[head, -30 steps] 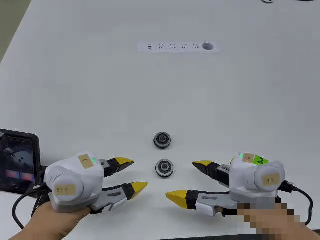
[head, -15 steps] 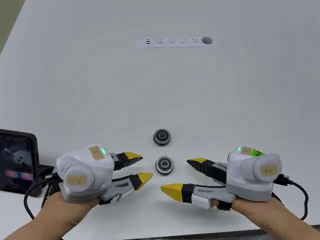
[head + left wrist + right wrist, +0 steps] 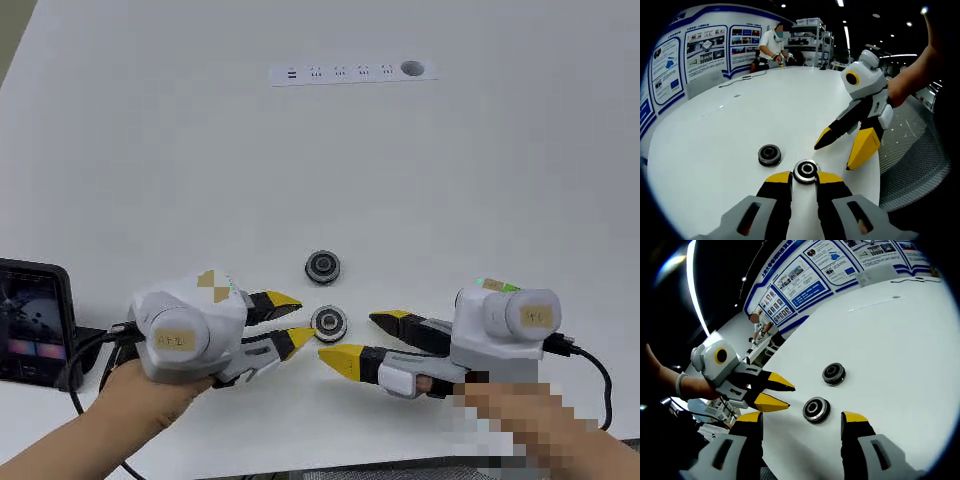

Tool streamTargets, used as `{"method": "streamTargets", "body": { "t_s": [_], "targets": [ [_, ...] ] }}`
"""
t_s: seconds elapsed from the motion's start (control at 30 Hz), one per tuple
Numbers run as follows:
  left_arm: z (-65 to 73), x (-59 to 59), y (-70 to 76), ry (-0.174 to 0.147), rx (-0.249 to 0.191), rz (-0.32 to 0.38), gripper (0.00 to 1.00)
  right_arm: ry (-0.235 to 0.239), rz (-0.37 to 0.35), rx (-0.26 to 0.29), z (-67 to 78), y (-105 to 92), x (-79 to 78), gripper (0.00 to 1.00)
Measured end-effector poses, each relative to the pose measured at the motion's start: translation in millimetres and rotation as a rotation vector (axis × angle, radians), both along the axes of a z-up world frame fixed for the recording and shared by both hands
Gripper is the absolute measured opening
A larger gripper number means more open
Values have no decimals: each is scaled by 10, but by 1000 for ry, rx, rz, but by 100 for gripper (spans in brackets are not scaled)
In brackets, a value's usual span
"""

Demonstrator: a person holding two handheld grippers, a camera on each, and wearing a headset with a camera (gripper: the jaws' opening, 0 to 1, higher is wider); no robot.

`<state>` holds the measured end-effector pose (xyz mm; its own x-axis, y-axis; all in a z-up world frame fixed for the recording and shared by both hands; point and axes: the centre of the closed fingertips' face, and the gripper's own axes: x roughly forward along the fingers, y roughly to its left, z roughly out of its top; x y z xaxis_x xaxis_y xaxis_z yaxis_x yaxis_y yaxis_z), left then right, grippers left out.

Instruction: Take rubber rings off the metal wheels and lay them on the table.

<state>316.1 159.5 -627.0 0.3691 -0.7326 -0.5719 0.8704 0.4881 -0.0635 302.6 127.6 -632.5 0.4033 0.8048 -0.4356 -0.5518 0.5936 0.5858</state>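
Two metal wheels with black rubber rings lie flat on the white table [image 3: 480, 180]. The near wheel [image 3: 329, 323] [image 3: 806, 171] [image 3: 816, 409] sits right at the yellow tips of my left gripper [image 3: 292, 318] [image 3: 804, 177], which is open with a narrow gap about as wide as the wheel. My right gripper [image 3: 355, 338] [image 3: 803, 416] is wide open, its tips just right of that wheel and not touching it. The far wheel [image 3: 322, 266] [image 3: 769, 155] [image 3: 834, 374] lies a short way beyond, untouched. Each gripper also appears in the other's view: the right gripper [image 3: 835, 156], the left gripper [image 3: 790, 396].
A white power strip [image 3: 345, 72] lies at the far side of the table. A tablet [image 3: 30, 320] with a cable sits at the left, beside my left hand. The table's front edge runs just below both hands. People stand at a distant bench [image 3: 771, 45].
Both grippers have moved inward toward the near wheel. The left gripper's tips reached the wheel and its jaws narrowed. The wheels have not moved.
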Motion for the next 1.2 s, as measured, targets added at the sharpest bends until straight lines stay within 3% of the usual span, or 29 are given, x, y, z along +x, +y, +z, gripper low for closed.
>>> {"method": "streamTargets", "body": {
  "t_s": [0.57, 1.2],
  "targets": [
    [-102, 18, -182, 7, 41, -59, 15, 10, -7, 20, -13, 40, 25, 63],
    [-233, 41, -215, 17, 88, -88, 16, 23, -13, 40, -21, 76, 60, 63]
  ]
}}
